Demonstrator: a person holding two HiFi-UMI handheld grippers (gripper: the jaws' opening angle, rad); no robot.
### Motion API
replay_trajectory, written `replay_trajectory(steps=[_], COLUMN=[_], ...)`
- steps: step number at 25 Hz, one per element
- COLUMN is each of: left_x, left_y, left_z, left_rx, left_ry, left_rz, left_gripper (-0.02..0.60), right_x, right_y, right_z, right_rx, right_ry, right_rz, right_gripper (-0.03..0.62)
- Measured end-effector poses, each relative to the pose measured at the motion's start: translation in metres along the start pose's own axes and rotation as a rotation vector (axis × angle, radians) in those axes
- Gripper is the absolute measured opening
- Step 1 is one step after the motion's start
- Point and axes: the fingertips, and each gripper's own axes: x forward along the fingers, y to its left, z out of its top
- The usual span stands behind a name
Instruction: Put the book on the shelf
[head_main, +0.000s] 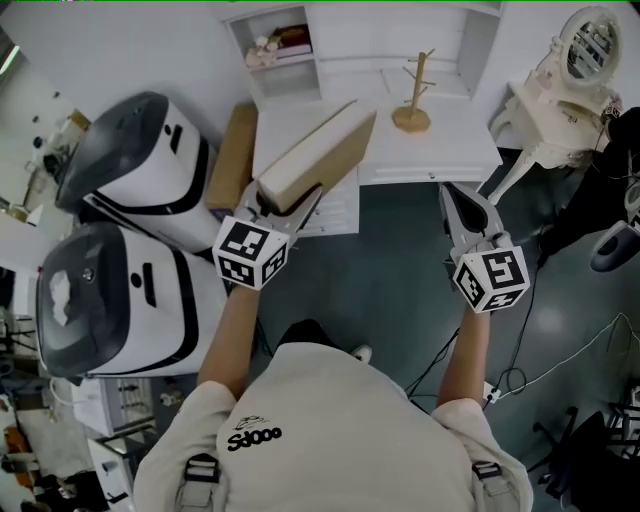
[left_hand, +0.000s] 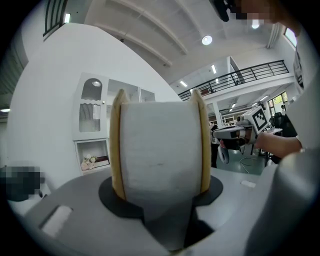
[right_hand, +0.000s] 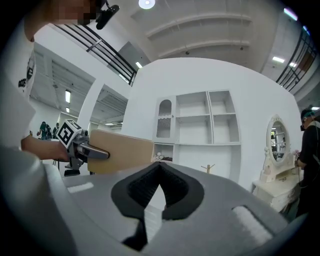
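A thick book with tan covers and a white page block is held up over the front of the white desk. My left gripper is shut on its near end. In the left gripper view the book stands between the jaws and fills the middle. The white shelf unit rises behind the desk, with open compartments. My right gripper hovers right of the book, shut and holding nothing. Its pads meet at the tips. The right gripper view shows the book at left.
A wooden mug tree stands on the desk. A second tan book or box leans at the desk's left edge. Two white and grey machines stand on the left. A cream vanity with an oval mirror is at the right.
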Motion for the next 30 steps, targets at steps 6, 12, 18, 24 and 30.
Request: replay_trajectory(steps=[6,12,18,24,30], left_x=[0.009,0.035,0.074,0.110,0.129], left_y=[0.006,0.039,0.101,0.176,0.238], left_z=[-0.018,-0.038,-0.056,-0.069,-0.088], left_rx=[-0.022,-0.066,-0.107,-0.157,-0.156], left_ry=[0.032,0.025,0.023,0.020,0.057], left_rz=[0.017,0.024,0.044,0.054,0.075], left_gripper=[0.235,0.235,0.235,0.235,0.235], right_x=[0.016,0.058,0.125,0.205,0.271], right_y=[-0.007,-0.011,-0.023,-0.032,-0.038], right_z=[-0.016,-0.027,-0.034,-0.037,-0.050], right_rx=[0.032,0.006,-0.020,-0.050,-0.018], right_ry=[0.025,0.062,0.116,0.174,0.216], right_rz=[0.020,0.041,0.055,0.062,0.066], right_gripper=[0.002,0.002,0.002,0.002,0.002])
